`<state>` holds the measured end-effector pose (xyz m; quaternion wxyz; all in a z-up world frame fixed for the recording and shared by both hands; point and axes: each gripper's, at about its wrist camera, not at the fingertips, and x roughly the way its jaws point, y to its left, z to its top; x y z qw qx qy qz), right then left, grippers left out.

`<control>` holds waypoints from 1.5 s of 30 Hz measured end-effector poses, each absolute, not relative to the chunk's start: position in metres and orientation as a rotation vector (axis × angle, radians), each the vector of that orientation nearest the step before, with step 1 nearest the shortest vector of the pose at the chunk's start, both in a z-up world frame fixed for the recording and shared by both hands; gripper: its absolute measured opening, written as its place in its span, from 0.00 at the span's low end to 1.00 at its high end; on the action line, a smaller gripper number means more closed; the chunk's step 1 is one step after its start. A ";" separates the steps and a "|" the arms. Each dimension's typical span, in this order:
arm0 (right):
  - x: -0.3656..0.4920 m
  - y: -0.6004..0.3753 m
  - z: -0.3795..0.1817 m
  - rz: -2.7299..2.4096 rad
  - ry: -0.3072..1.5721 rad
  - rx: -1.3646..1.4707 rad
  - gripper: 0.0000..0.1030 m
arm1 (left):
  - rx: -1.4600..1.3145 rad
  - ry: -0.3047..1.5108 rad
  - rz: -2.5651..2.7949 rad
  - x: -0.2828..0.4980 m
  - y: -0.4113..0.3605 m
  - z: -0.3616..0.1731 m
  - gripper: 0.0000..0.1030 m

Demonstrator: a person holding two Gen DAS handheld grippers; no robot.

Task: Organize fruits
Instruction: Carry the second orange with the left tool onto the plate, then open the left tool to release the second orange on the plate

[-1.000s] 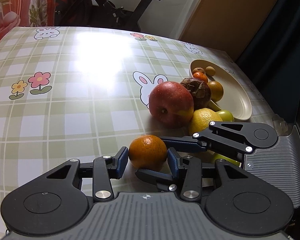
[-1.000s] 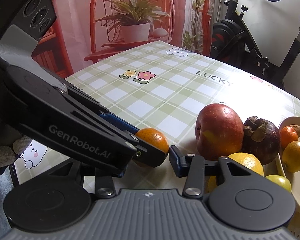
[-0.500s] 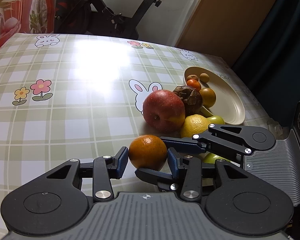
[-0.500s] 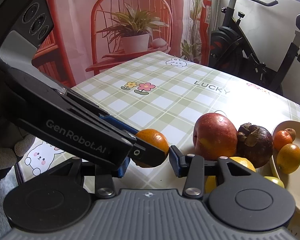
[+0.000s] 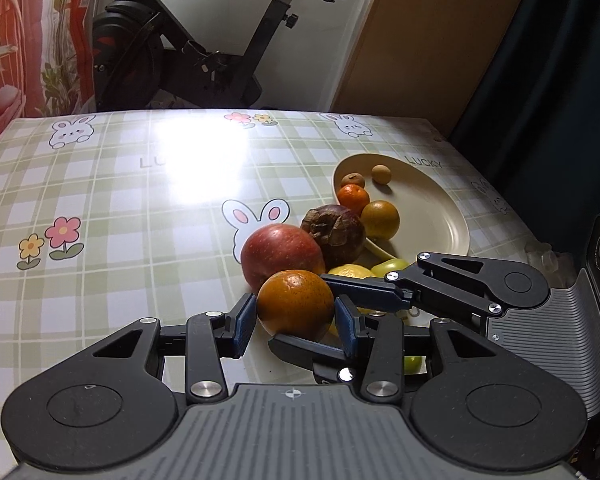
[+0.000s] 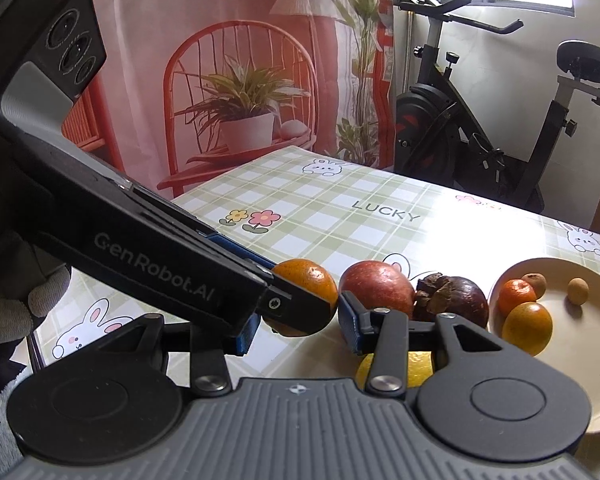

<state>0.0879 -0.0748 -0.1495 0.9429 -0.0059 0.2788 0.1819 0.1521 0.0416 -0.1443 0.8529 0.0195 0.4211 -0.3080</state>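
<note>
Left wrist view shows our left tongs [image 5: 295,318] closed on the orange [image 5: 295,305], lifted just above the desk [image 5: 120,220] beside the apple [image 5: 281,255]. We judge the carry to the plate [image 5: 432,216] comes next, clearing the piled fruit. Our right tongs [image 6: 296,328] stand part-open, gripping nothing, just beside the orange.

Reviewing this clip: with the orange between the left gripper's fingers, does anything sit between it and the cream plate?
Yes. The red apple and the dark mangosteen lie directly between the orange and the cream plate, and the right gripper reaches in from the plate side.
</note>
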 end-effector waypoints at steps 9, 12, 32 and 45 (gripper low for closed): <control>0.077 -0.122 -0.141 0.301 0.510 0.086 0.44 | 0.138 0.864 -0.678 0.150 -0.013 -0.125 0.44; 0.072 -0.142 -0.142 0.265 0.500 0.119 0.44 | 0.168 0.864 -0.697 0.149 -0.034 -0.125 0.44; 0.067 -0.238 -0.172 0.071 0.537 0.303 0.44 | 0.282 0.941 -0.770 0.164 -0.145 -0.156 0.44; 0.075 -0.224 -0.185 0.037 0.548 0.215 0.44 | 0.226 0.978 -0.730 0.180 -0.141 -0.172 0.44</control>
